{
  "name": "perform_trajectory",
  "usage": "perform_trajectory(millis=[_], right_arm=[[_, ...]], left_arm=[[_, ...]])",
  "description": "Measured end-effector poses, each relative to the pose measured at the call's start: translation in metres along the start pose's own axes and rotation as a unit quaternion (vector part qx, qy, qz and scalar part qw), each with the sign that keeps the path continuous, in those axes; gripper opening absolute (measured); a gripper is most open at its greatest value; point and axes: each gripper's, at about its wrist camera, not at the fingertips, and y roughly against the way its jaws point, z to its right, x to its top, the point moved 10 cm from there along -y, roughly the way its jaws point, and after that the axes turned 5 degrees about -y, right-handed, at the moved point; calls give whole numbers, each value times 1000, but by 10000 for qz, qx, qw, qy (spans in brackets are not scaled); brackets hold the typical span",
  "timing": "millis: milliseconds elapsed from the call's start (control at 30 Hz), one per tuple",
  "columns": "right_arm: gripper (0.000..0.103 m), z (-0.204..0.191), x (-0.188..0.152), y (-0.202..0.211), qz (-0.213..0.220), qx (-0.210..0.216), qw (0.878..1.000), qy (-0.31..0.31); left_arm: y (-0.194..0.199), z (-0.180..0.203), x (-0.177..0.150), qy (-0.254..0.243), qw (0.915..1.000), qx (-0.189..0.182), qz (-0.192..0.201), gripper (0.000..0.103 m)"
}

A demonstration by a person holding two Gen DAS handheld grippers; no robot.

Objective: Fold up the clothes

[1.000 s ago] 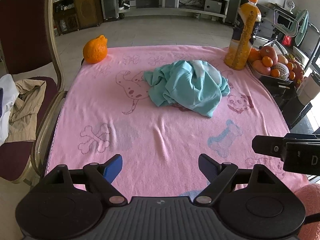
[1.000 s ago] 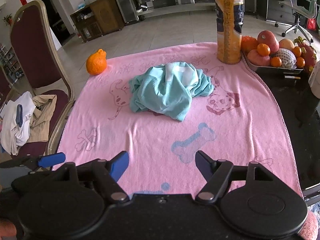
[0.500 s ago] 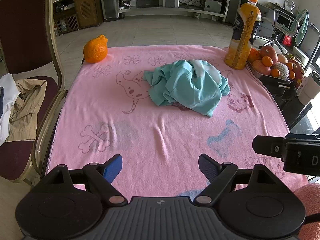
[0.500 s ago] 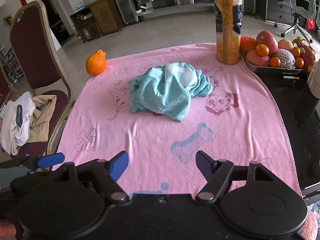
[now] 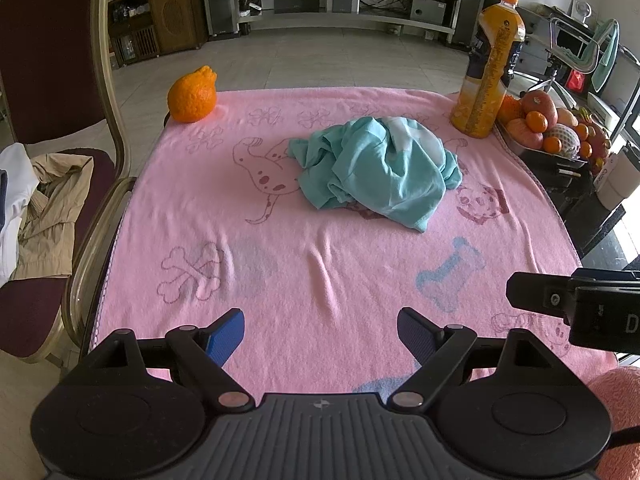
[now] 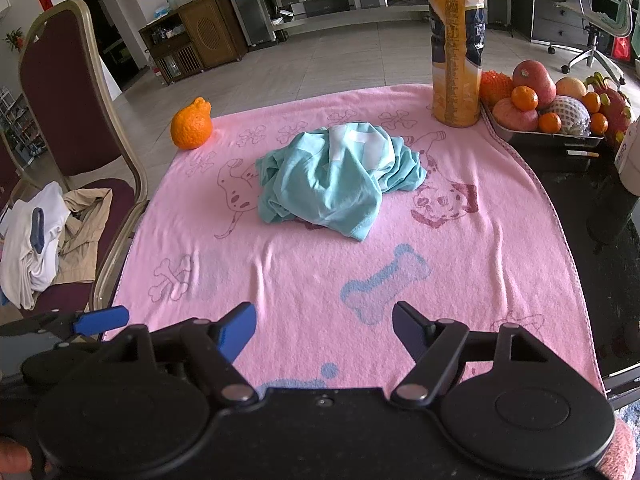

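Barely any shift since a second ago; left gripper (image 5: pixel 320 330) and right gripper (image 6: pixel 324 326) both released, empty; shirt (image 5: pixel 376 170) crumpled, untouched; folding not started.

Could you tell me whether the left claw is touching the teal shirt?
Apart. The left wrist view shows bare pink towel between the open left claw and the teal shirt.

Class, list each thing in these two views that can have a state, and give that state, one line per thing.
left gripper: open, empty, above the near edge of the towel
right gripper: open, empty
teal garment: crumpled in a heap, unfolded
pink towel: spread flat, slightly wrinkled
juice bottle: upright, capped
orange fruit: whole, at the towel's far corner
fruit tray: full
clothes on the chair: piled, unfolded
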Motion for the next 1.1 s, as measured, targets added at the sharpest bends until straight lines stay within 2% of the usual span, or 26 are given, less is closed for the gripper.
perform_trajectory(millis=[800,1000,1100], right_arm=[[76,1,-2,-5,-45,14,10000,-39],[76,5,2,-13,-53,-68,9999,-57],[76,5,17,-16,103,-82,9999,-6]], left_arm=[[-8,-1,-3,72,9999,9,-75,85],[-16,-17,-2,113,9999,116,-46,84],[-18,-32,5,214,9994,243,78,82]])
